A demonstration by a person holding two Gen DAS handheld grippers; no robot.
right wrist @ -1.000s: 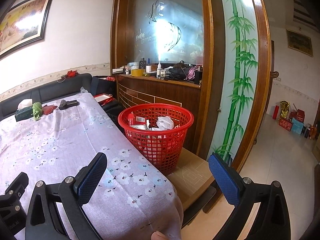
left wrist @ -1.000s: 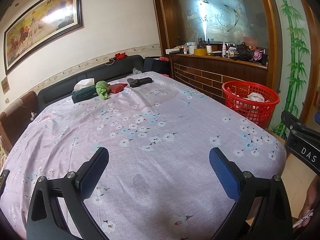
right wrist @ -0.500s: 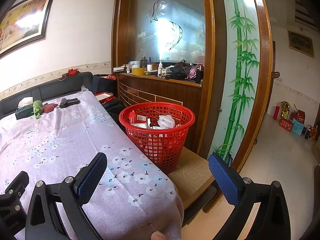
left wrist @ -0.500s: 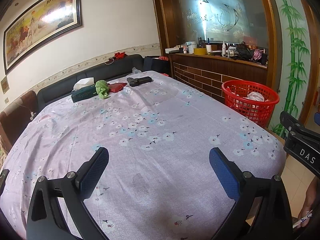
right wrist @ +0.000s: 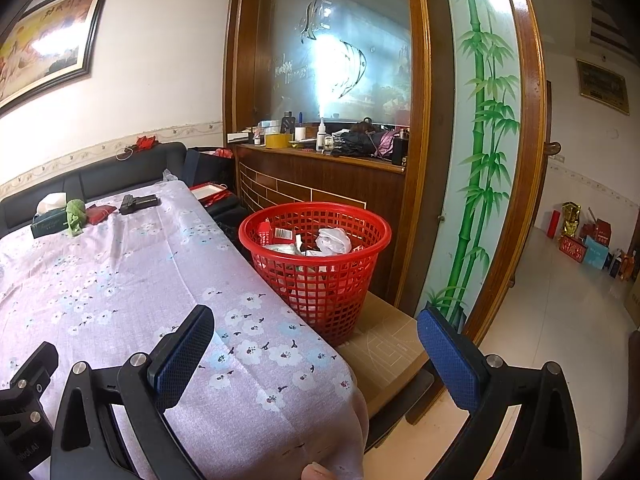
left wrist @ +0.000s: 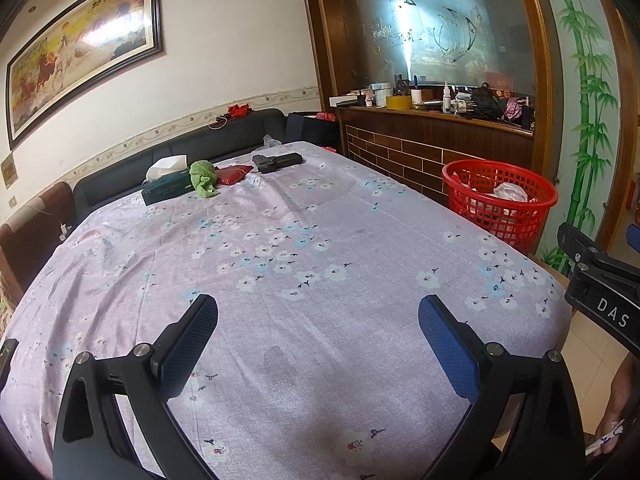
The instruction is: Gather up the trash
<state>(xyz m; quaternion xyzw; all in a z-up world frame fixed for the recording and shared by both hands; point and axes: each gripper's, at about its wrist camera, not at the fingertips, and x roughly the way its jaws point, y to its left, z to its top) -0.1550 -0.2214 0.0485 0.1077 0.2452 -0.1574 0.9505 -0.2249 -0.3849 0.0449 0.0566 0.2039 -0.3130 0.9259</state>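
Risk: the items left at the table's (left wrist: pixel 280 280) far end, a tissue box (left wrist: pixel 166 188), green cloth (left wrist: pixel 202 178), red pouch (left wrist: pixel 232 174) and black device (left wrist: pixel 278 161), do not look like trash; a reach there could collect the wrong thing.

Left gripper (left wrist: pixel 318 344): fingers wide apart, empty, above the floral cloth.

Right gripper (right wrist: pixel 316 352): fingers wide apart, empty, near the table's corner.

Basket (right wrist: pixel 316 264): 1 red plastic lattice bin, round, upright on a low platform just beside the table edge; holds crumpled white wrappers and red-and-white packets, roughly half full.
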